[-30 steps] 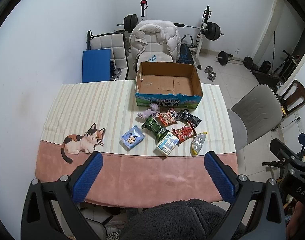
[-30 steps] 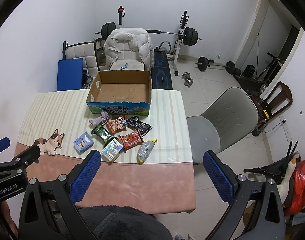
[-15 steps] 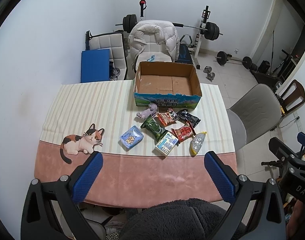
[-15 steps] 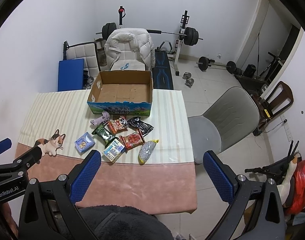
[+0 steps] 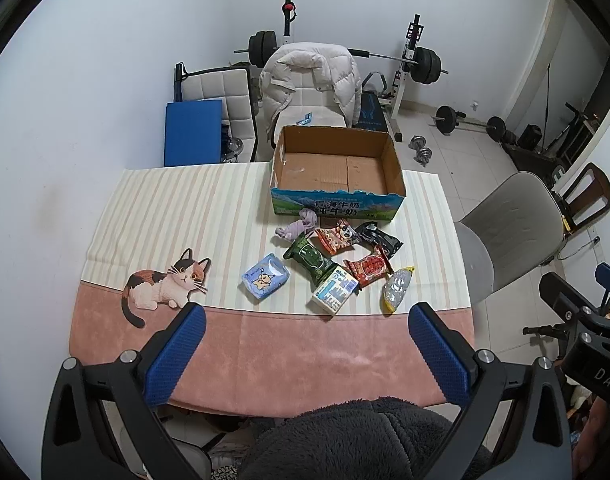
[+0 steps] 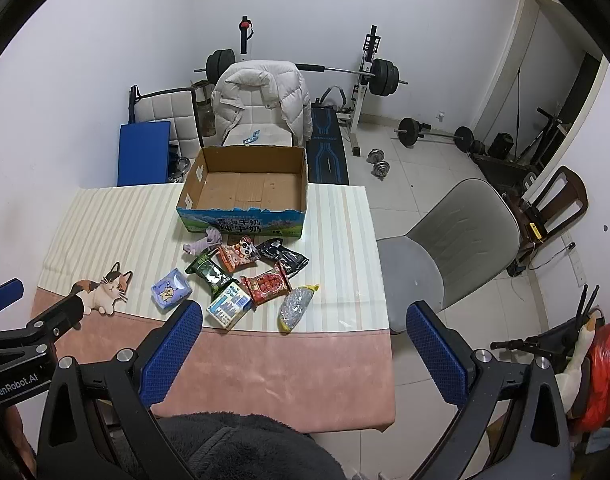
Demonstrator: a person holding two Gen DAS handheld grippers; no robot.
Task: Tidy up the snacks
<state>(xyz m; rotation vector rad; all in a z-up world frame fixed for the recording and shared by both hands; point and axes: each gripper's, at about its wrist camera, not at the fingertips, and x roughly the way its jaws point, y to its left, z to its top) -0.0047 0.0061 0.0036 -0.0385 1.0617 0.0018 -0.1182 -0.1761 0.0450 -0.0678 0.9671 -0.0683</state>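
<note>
An open, empty cardboard box (image 5: 337,168) (image 6: 245,188) stands at the table's far side. In front of it lie several snack packets: a blue pouch (image 5: 265,276) (image 6: 171,290), a green pack (image 5: 311,260), an orange pack (image 5: 336,237), a black pack (image 5: 379,238), a red pack (image 5: 368,266) (image 6: 267,283), a white and blue carton (image 5: 335,290) (image 6: 229,305), a clear yellow-ended bag (image 5: 397,290) (image 6: 297,307) and a lilac wrapper (image 5: 297,227). My left gripper (image 5: 305,356) and right gripper (image 6: 303,354) hover open above the near edge, holding nothing.
The table (image 5: 177,208) wears a striped cloth with a pink border and a printed cat (image 5: 165,284). A grey chair (image 5: 505,236) stands to the right, a chair draped with a white jacket (image 5: 309,80) behind the box. Weights and a bench fill the back floor.
Both views have shifted very slightly; the snacks and box lie where they were. Both grippers stay open.
</note>
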